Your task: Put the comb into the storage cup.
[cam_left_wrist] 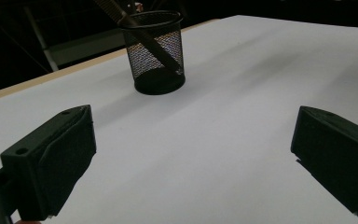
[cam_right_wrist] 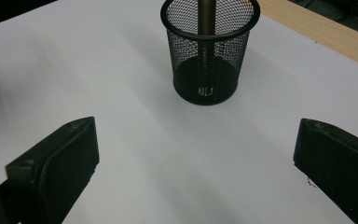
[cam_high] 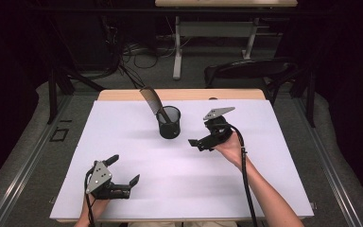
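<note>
**Mesh cup with one long object, both grippers empty over the white table.**

The white-covered rectangular table (cam_high: 137, 189) carries a black cylindrical wire-mesh cup (cam_high: 169, 122), which stands upright near the middle of the far edge. A long, flat, dark strip-like object (cam_high: 153, 102) rests in the cup with its lower end on the cup floor, and it leans over the rim toward the far left corner; what the object is cannot be told. The lean is judged to follow from the object being taller than the cup. The right gripper (cam_high: 199, 144) is held just right of the cup, jaws spread wide and pointed at it, holding nothing. The left gripper (cam_high: 124, 169) hovers near the near edge, left of centre and well apart from the cup, jaws likewise spread and empty, the forearm entering from that edge.
</note>
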### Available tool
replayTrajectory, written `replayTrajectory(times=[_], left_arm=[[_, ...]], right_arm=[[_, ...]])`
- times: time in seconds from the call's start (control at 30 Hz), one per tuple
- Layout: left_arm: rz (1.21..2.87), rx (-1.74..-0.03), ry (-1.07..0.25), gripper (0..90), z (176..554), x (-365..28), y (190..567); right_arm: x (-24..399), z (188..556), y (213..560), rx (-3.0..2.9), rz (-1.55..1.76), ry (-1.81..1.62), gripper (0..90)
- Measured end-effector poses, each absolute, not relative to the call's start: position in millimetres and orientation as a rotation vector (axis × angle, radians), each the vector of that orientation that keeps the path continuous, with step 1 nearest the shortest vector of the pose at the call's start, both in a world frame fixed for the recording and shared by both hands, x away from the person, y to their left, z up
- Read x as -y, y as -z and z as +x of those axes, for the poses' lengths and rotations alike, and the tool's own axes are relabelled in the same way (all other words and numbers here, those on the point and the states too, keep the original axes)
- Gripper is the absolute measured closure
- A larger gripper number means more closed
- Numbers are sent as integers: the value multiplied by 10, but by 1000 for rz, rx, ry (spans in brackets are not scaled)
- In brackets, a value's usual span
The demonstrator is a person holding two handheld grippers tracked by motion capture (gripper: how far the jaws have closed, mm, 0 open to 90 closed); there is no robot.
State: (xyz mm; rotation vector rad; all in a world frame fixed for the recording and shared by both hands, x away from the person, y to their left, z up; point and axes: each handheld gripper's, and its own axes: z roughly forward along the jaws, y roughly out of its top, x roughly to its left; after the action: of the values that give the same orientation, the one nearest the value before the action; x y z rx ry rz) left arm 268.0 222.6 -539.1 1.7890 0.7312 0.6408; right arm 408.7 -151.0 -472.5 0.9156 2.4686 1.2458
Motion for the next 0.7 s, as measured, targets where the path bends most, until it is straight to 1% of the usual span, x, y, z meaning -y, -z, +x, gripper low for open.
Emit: replayTrajectory(times=[0.7], left_arm=[[1789, -735, -640, 2, 2681, -2233, 5391]], right_arm=[[1817, 3759, 4783, -2489, 921, -1188, 0]])
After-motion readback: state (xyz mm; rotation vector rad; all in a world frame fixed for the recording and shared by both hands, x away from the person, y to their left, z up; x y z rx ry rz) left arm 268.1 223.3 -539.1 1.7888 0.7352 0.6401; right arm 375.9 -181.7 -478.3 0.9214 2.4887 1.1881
